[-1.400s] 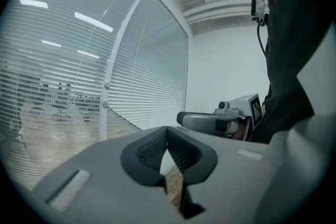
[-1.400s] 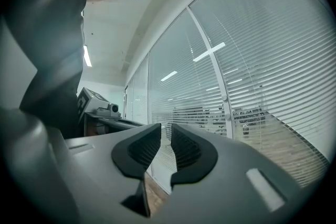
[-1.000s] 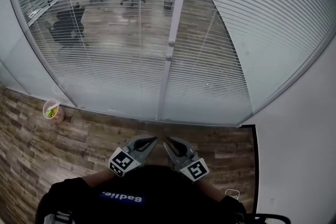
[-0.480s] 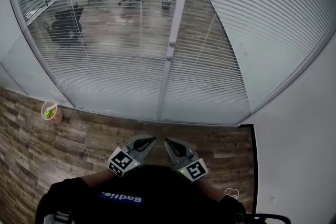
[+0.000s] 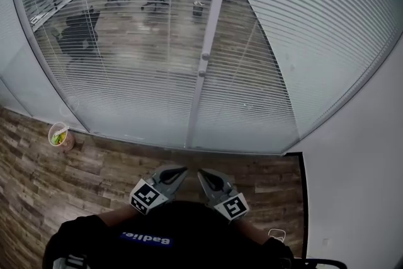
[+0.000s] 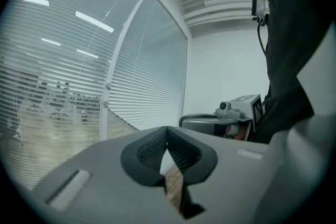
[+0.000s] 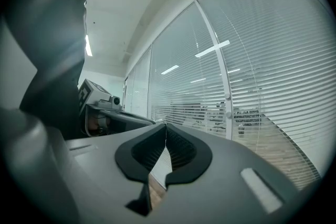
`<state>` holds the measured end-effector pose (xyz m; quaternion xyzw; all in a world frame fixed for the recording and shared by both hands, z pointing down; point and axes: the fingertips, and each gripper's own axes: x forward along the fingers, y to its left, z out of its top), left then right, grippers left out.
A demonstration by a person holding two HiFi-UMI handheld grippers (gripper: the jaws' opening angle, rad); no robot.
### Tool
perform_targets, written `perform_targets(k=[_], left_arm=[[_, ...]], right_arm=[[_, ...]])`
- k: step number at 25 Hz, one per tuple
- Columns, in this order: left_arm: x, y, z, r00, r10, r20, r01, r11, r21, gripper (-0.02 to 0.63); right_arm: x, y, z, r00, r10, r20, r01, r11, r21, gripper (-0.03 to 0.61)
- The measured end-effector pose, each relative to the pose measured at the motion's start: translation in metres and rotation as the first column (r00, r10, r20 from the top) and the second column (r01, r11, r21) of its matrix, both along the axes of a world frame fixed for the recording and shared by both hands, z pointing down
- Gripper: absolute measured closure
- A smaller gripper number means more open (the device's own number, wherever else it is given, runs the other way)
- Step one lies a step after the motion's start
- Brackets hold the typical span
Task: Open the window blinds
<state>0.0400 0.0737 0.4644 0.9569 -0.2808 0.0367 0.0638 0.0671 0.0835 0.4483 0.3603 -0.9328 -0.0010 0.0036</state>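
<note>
Head view: my right claw [image 5: 203, 174] has just been closing on nothing and now sits tips-together beside my equally pinched, empty left claw [image 5: 181, 169], so neither grips the white horizontal-slat window blinds [image 5: 126, 60] hanging lowered well ahead of both.

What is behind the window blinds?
Through the blinds on the left: office chairs and wood flooring. On the right panel, slats cover everything behind.
</note>
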Motion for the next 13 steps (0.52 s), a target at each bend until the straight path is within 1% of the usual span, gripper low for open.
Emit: perform_targets(k=[13], left_arm=[[0.0071, 0.0034, 0.0008, 1.0, 0.002, -0.001, -0.002, 1.0, 0.002, 0.614]], right_arm=[[0.0083, 0.0028, 0.0017, 1.0, 0.013, 0.003, -0.013, 1.0, 0.0, 0.574]])
